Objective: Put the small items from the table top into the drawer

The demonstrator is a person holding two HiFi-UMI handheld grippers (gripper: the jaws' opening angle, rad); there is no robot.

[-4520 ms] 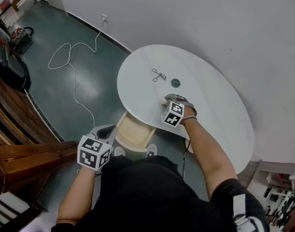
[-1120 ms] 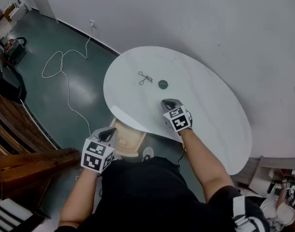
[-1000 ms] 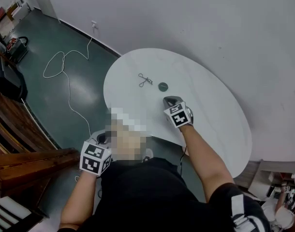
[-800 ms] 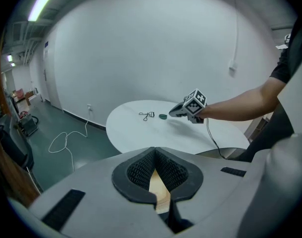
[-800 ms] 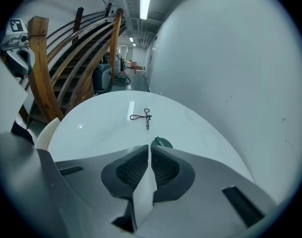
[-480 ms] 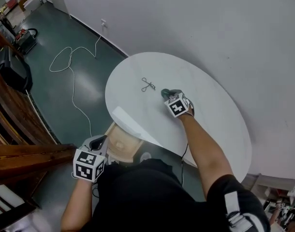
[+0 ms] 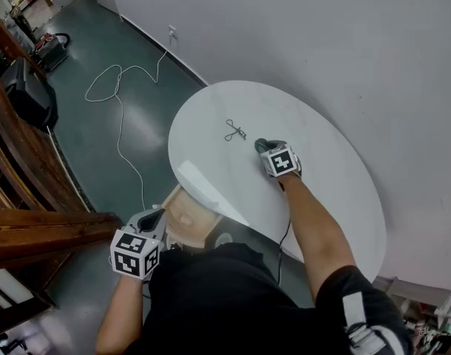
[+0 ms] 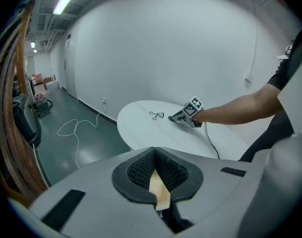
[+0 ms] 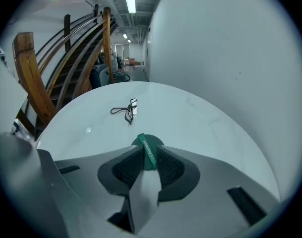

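Observation:
A small green disc (image 9: pixel 142 142) lies on the round white table (image 7: pixel 321 176). It sits between the tips of my right gripper (image 9: pixel 148 155), whose jaws are opening around it. In the head view the right gripper (image 7: pixel 264 146) covers the disc. A black eyelash curler (image 7: pixel 234 131) lies just beyond, also seen ahead in the right gripper view (image 9: pixel 126 109). The open wooden drawer (image 7: pixel 182 213) juts out under the table's near edge. My left gripper (image 7: pixel 153 217) hangs beside the drawer, with its jaws (image 8: pixel 154 152) together and empty.
A white cable (image 7: pixel 118 87) snakes over the dark green floor left of the table. Wooden stair rails (image 7: pixel 18 183) stand at the far left. A white wall runs behind the table. My right gripper (image 8: pixel 175 118) and forearm reach across the tabletop.
My right gripper has moved forward over the table to the green disc, which it now covers in the head view. The left gripper stays by the drawer.

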